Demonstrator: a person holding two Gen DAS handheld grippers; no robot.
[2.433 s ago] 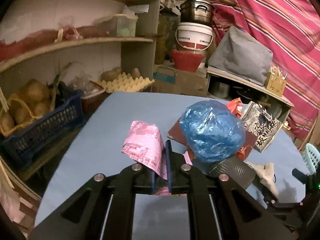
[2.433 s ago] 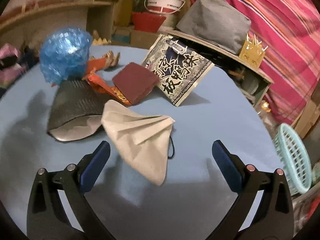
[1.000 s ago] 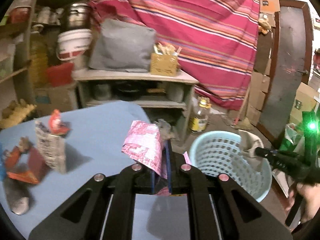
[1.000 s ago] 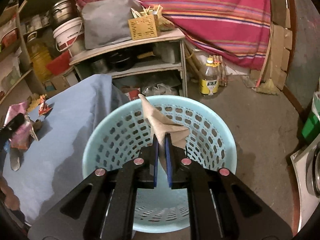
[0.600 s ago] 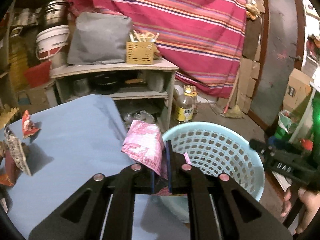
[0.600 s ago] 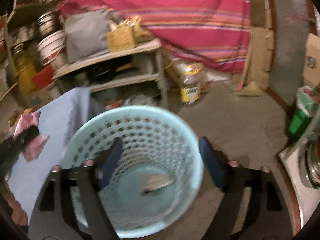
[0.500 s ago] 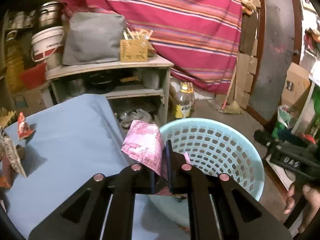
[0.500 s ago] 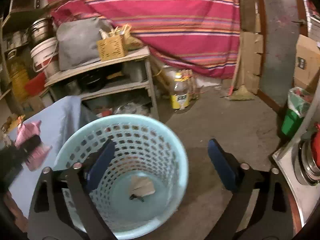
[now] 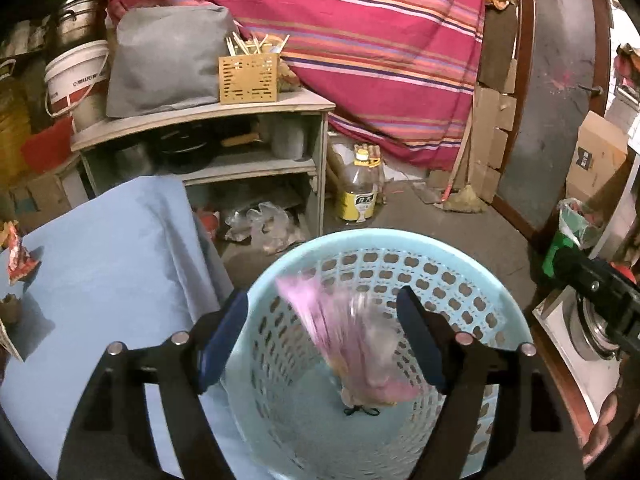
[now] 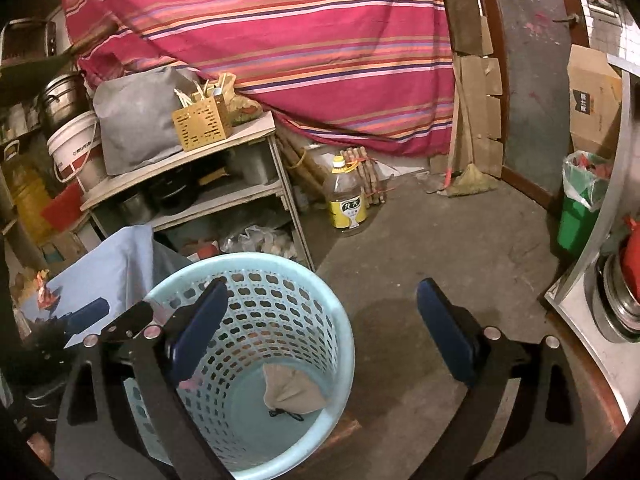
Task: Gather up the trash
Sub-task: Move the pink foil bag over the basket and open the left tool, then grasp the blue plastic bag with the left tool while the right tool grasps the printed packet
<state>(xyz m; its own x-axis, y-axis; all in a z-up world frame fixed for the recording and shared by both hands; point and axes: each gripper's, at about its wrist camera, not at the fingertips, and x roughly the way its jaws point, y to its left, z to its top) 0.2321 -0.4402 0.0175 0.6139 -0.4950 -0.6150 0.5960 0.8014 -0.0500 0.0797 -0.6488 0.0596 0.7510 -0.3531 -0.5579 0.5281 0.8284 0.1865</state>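
The left tongs (image 9: 322,334) are opening over a round, pale-blue plastic basket (image 9: 460,258) with a perforated wall, and a crinkly pink wrapper (image 9: 352,344), blurred, is between the pads but free of them. The right tongs (image 10: 320,320) stand wide apart, empty, above the basket where a beige cloth pouch (image 10: 290,390) lies on its floor. The basket stands on a bare concrete floor (image 10: 440,248) beside the edge of the table (image 9: 100,260) with its smooth blue cover.

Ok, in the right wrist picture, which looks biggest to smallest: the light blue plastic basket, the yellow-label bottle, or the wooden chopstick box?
1. Light blue plastic basket, though it is closest.
2. and 3. Yellow-label bottle and wooden chopstick box look alike; no ranking.
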